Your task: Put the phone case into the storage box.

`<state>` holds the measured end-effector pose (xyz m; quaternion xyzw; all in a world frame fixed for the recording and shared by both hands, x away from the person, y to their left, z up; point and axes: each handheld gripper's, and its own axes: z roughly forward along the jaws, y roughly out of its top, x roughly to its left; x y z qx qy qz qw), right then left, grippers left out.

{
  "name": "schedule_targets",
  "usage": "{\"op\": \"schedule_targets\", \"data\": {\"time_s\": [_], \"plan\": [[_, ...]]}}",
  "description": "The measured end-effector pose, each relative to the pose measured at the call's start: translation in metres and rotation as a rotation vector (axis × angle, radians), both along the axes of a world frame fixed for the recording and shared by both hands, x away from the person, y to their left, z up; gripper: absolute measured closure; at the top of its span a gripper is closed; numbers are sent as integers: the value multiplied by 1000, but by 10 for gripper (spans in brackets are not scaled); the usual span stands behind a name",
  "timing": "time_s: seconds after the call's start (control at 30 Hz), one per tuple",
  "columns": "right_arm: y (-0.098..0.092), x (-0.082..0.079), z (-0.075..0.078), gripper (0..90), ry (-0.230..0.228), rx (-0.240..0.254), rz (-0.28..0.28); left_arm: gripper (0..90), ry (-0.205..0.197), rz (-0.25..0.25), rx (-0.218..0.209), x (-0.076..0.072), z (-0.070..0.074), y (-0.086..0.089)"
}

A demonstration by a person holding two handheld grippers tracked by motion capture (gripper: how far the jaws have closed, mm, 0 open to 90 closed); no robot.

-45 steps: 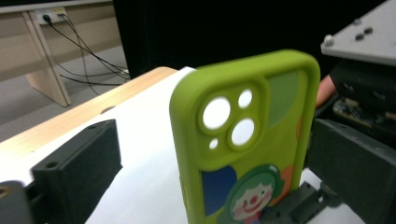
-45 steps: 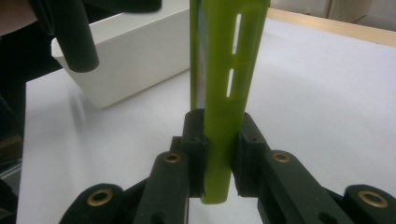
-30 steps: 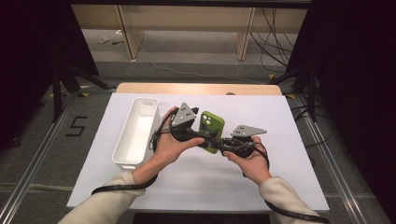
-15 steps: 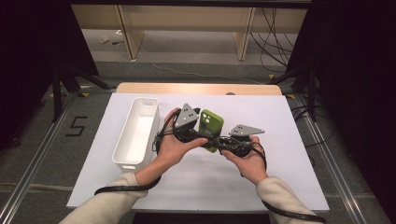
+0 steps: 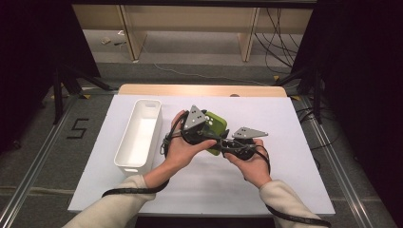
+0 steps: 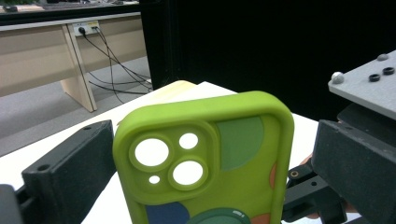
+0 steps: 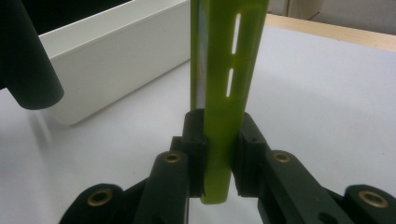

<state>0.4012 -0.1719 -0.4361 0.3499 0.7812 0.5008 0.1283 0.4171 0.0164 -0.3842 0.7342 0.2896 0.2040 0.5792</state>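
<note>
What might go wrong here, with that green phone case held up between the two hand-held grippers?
The right hand-held gripper pinches only the thin edge of the green phone case, so the case may twist or slip out. The left hand-held gripper has its jaws standing wide on either side of the case, so a release by the right one might drop it onto the table, short of the white bin.

White-topped table; white rectangular bin lying at left side.
</note>
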Motion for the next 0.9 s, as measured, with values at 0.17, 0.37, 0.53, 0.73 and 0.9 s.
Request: {"op": "schedule_targets", "data": {"time_s": [0.17,0.37,0.53,0.73,0.9], "plan": [[-1,0,1,782,-2,2,-6,0,0,12,0,0,-1,-2],[0,0,1,782,-3,2,-11,29,-11,33,-8,0,-1,-3],[1,0,0,782,-5,-7,-9,58,-8,40,-10,0,-2,-3],[0,0,1,782,-8,-2,-15,130,-5,51,-13,0,-3,-2],[0,0,0,782,-9,-2,-17,150,-1,46,-21,0,-3,-1]]}}
